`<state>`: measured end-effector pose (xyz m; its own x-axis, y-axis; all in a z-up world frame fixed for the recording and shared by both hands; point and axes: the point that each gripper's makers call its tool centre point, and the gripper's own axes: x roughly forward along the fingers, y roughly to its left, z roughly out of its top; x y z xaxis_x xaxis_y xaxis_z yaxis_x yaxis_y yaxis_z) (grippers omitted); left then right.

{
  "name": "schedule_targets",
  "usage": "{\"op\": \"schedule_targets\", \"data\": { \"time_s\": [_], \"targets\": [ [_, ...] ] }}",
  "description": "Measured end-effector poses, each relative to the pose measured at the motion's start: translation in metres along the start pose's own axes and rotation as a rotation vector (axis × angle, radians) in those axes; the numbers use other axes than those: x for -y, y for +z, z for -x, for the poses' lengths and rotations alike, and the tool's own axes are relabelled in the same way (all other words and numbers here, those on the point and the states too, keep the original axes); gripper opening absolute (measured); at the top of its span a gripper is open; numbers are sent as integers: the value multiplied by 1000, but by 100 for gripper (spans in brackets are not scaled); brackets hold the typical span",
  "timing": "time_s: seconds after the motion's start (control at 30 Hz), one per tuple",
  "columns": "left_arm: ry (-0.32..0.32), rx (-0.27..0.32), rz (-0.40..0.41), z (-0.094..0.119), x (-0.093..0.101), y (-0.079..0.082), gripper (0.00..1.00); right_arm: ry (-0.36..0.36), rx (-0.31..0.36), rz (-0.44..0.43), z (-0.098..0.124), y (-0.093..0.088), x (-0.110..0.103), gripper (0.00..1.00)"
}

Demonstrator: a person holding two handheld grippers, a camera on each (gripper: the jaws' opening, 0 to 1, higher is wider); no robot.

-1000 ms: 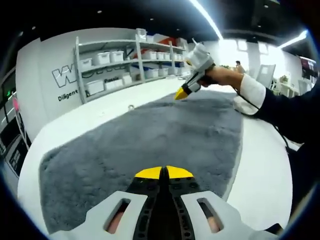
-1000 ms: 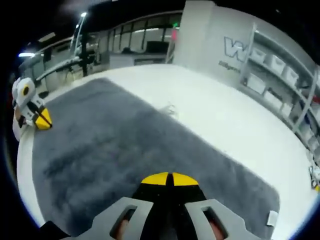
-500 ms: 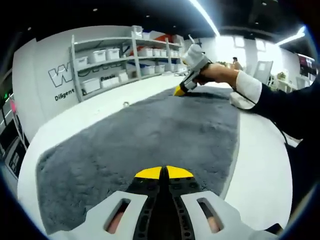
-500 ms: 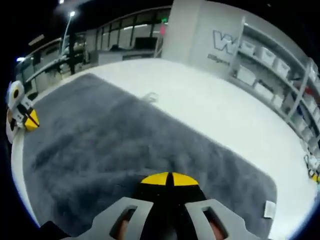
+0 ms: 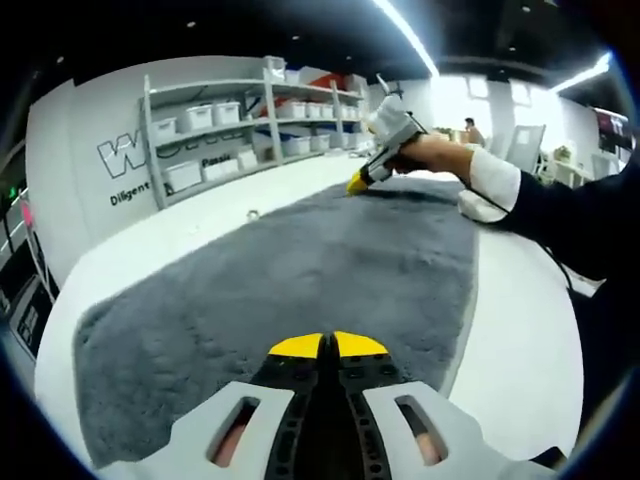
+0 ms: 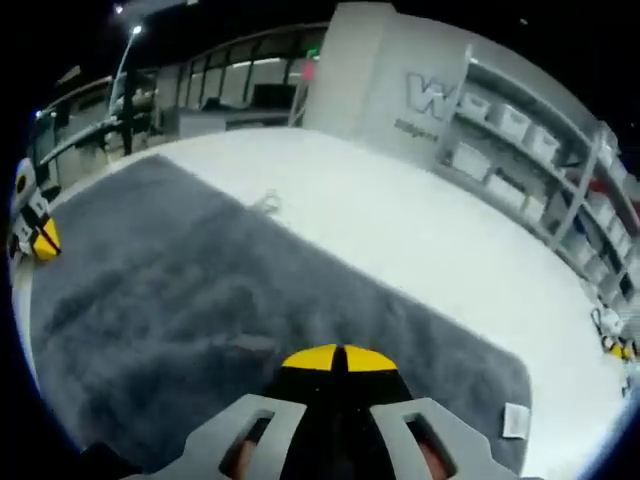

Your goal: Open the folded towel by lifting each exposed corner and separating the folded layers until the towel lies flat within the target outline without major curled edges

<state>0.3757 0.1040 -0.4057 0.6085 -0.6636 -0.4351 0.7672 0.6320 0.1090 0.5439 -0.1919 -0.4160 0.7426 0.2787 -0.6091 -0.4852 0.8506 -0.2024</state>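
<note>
White table (image 5: 520,330) carries the grey towel (image 5: 300,270), spread open.
Left gripper (image 5: 328,345) and right gripper (image 6: 340,358), tips pressed together, hover above opposite ends of its long axis.

The big word on the far wall (image 5: 125,157) is cut short by the shelf (image 5: 240,125) in front of it, so just a "W" can be read. The small words under it are too blurry to read past "Diligent". In the right gripper view, the left gripper (image 6: 38,238) is cut off by the picture's left edge. The gray towel (image 5: 300,270) goes under the near jaws, so its near edge is hidden. A small thing on the white table (image 6: 268,203) is too tiny to tell. The white tag (image 6: 516,421) has no marks that can be read.
</note>
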Motion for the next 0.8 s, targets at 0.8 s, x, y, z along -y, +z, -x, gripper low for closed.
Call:
{"op": "schedule_targets", "data": {
  "time_s": [0.8],
  "targets": [
    [-37, 79, 49, 7, 2, 14, 8, 92, 242, -97, 27, 50, -8, 0]
  ]
}}
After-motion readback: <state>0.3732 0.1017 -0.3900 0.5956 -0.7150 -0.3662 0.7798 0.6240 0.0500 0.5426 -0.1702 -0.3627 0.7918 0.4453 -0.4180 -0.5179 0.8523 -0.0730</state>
